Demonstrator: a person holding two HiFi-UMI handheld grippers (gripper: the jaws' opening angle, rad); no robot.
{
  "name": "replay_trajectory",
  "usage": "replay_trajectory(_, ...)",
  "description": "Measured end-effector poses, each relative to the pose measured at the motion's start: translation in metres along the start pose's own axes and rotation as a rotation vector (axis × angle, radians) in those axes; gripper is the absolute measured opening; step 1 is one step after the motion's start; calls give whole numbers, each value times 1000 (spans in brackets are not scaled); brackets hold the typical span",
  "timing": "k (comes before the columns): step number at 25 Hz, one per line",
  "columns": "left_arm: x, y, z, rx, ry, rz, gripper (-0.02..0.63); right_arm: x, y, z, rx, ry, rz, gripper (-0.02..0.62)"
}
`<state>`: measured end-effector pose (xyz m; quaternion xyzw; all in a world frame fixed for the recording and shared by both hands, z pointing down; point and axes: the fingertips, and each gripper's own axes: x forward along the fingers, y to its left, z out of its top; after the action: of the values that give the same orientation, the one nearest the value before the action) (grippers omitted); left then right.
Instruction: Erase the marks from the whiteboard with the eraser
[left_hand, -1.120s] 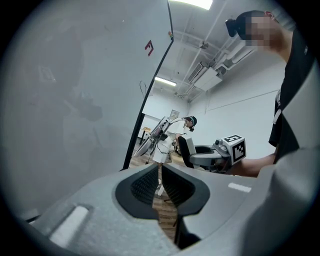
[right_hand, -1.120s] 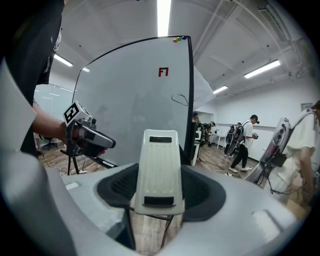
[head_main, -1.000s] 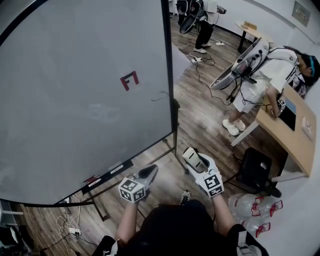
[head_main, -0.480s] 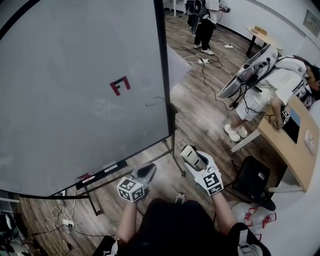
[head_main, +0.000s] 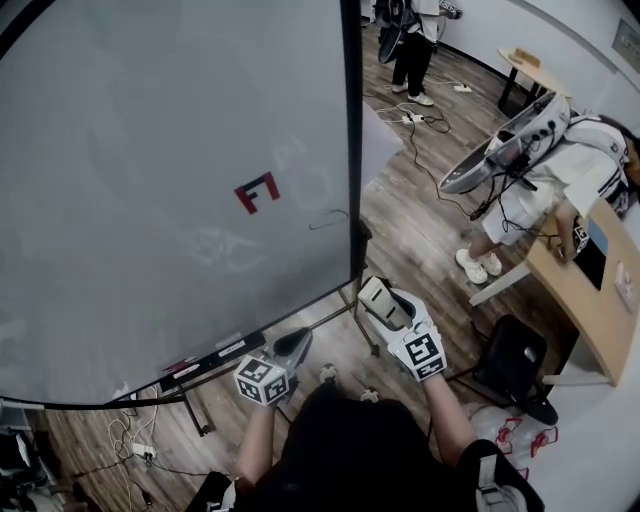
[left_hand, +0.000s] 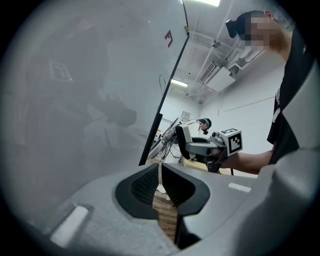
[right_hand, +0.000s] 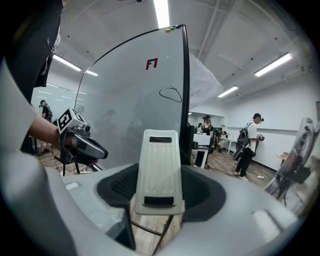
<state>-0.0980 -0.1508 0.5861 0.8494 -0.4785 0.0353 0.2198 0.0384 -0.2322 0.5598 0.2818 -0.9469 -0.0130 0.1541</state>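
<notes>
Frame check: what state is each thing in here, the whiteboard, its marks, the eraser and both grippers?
Whiteboard: upright on its stand, not clean.
Red mark: unerased.
Black scribble: unerased, near the board's right edge.
Eraser: clamped upright in the right gripper, below the marks.
Right gripper: shut on the eraser.
Left gripper: jaws together, holding nothing.

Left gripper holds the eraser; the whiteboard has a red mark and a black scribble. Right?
No: the right gripper holds the eraser, as the right gripper view shows; the left gripper is shut on nothing. The rest stands.
</notes>
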Motion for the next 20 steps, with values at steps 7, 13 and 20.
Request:
replay_trajectory(7, 20, 27, 34, 36, -1, -113, 29, 46, 0, 36, -4, -48, -57, 258)
replay_trajectory(13, 29, 28, 27, 47, 26, -222, 30, 73, -5, 59, -34, -87, -114, 258)
replay_trajectory(20, 23, 35, 25, 66, 47, -256, 30, 84, -8, 82, -29, -124, -169, 258)
